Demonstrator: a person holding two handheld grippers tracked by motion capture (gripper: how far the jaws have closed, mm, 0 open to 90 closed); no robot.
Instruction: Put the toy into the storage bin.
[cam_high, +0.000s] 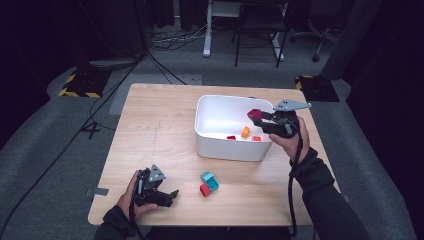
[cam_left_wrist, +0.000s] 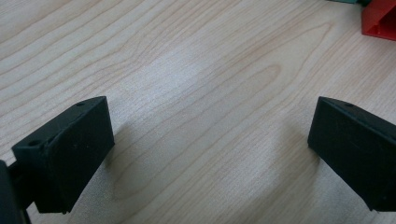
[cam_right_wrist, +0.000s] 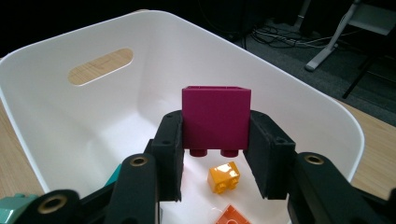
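Over the near right corner of the white bin, my right gripper is clamped on a magenta brick; both pads press its side faces, and the brick sits level with its studs pointing down toward the bin floor. In the high view the same gripper holds the magenta brick above the bin's interior, just inside the right wall. Directly below the brick, on the bin floor, lies an orange brick, with a second, darker orange brick nearer to me and a red piece further left. The bin's far wall carries an oval handle slot. My left gripper rests low over the wooden table at the near left, jaws spread wide with bare wood between them. Between the two grippers, on the table in front of the bin, a teal brick and a red brick lie touching each other, well apart from the left gripper
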